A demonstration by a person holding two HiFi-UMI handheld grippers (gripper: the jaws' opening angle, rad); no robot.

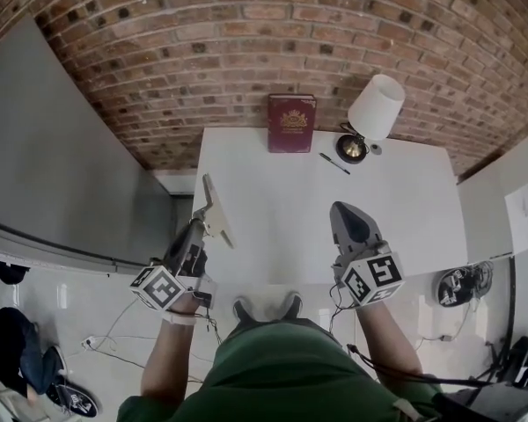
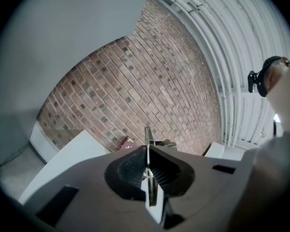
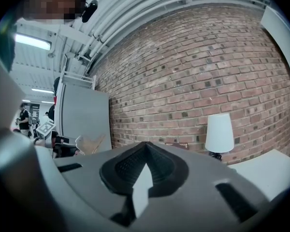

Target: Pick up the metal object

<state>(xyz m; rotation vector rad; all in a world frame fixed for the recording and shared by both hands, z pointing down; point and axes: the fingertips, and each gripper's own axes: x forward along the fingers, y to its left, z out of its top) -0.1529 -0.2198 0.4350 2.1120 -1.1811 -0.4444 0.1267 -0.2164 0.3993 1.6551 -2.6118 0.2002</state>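
Two grippers point level at the near edge of the white table [image 1: 405,200], lower centre of the head view. The left gripper [image 1: 196,231] is clamped on the metal object [image 1: 215,215], a thin plate jutting past its jaws toward upper frame. The right gripper [image 1: 341,211], jaws together and empty, sits well apart.

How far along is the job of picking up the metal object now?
Done: the left gripper is shut on the metal object, whose thin edge stands between its fingers. In hand: the object looks held in the air by the left edge of the white table, not lying on it. Left: little, perhaps only a clearer lift. The right gripper is shut and empty.
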